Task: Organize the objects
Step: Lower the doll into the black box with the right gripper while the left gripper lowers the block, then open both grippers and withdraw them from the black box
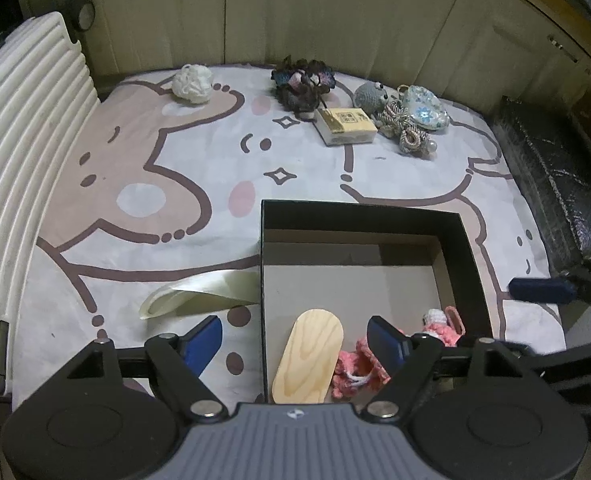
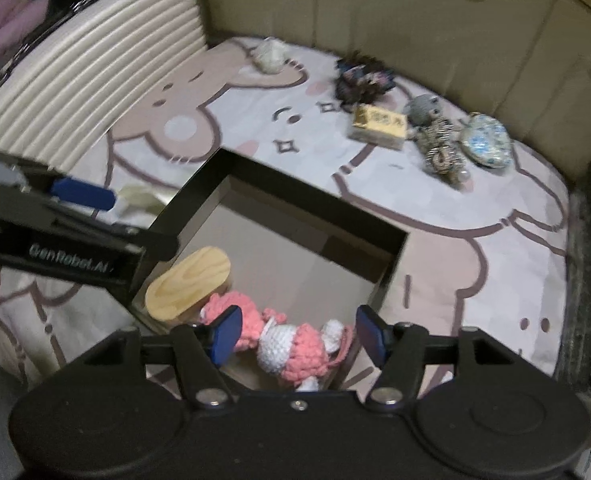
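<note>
A black open box point(image 1: 467, 256) sits on the cartoon-print cloth point(image 1: 175, 160); it also shows in the right wrist view point(image 2: 199, 188). Inside lie a wooden oval piece point(image 1: 309, 356) point(image 2: 191, 284) and a pink-and-white crochet doll point(image 1: 359, 368) point(image 2: 295, 344). My left gripper point(image 1: 295, 340) is open and empty over the box's near left edge. My right gripper point(image 2: 299, 334) is open and empty just above the doll. At the back lie a white puff point(image 1: 193, 82), a dark scrunchie point(image 1: 303, 84), a yellow box point(image 1: 347, 124), a grey crochet toy point(image 1: 369, 96), a knotted cord charm point(image 1: 407, 128) and a blue floral pouch point(image 1: 425, 108).
A white ribbed panel point(image 1: 27, 152) stands along the left edge. A cream ribbon strip point(image 1: 203, 292) lies left of the box. A dark glittery block point(image 1: 555, 176) borders the right side. Beige cabinet doors point(image 1: 255, 12) rise behind the cloth.
</note>
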The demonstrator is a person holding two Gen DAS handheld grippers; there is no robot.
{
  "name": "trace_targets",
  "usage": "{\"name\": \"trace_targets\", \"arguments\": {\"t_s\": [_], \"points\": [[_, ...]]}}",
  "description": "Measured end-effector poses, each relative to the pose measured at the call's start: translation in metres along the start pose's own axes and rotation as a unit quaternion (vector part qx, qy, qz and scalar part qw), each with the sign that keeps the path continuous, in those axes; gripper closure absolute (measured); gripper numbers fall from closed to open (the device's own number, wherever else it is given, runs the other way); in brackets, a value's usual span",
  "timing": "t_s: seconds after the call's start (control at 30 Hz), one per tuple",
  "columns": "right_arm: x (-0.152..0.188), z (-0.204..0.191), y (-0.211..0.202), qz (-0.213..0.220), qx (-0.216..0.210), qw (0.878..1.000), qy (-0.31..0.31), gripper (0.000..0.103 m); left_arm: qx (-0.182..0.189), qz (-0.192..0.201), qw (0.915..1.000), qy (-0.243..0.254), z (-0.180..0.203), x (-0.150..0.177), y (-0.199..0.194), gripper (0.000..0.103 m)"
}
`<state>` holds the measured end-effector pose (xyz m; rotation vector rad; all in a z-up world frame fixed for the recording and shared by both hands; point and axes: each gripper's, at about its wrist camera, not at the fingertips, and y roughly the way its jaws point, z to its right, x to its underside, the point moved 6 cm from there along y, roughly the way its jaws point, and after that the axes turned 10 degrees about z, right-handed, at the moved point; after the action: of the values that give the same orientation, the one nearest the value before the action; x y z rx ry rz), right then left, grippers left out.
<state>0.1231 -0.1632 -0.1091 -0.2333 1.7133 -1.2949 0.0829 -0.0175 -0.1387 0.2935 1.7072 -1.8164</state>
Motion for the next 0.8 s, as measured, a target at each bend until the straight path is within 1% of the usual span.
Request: {"name": "trace_targets", "arguments": {"t_s": [0.1,0.27,0.3,0.37,0.47,0.53,0.63,0.8], "points": [[-0.003,0.007,-0.008,0.015,0.014,1.000,0.024,0.033,-0.007,0.007,0.9999,0.007,-0.001,-0.002,-0.005,0.019],[-0.005,0.019,-0.016,0.026,0.034,0.997,0.067,0.031,-0.014,0.017,0.9998,0.001,-0.007,-0.004,-0.014,0.013],[-0.005,0.021,-0.018,0.027,0.038,0.996,0.074,0.028,-0.016,0.018,0.9997,0.000,-0.008,-0.005,-0.015,0.012],[-0.005,0.025,-0.019,0.030,0.047,0.995,0.088,0.022,-0.021,0.022,0.9995,0.002,-0.009,-0.006,-0.018,0.005],[-0.005,0.030,-0.022,0.036,0.054,0.992,0.107,0.016,-0.027,0.031,0.9992,0.004,-0.010,-0.009,-0.023,0.003],[-0.003,0.033,-0.023,0.036,0.061,0.990,0.118,0.009,-0.029,0.033,0.9990,0.002,-0.011,-0.009,-0.025,0.002],[-0.001,0.037,-0.024,0.036,0.073,0.988,0.131,0.006,-0.033,0.036,0.9988,0.000,-0.013,-0.009,-0.028,0.001],[0.001,0.044,-0.028,0.042,0.081,0.982,0.164,0.001,-0.037,0.046,0.9983,-0.003,-0.014,-0.011,-0.032,0.000]]}}
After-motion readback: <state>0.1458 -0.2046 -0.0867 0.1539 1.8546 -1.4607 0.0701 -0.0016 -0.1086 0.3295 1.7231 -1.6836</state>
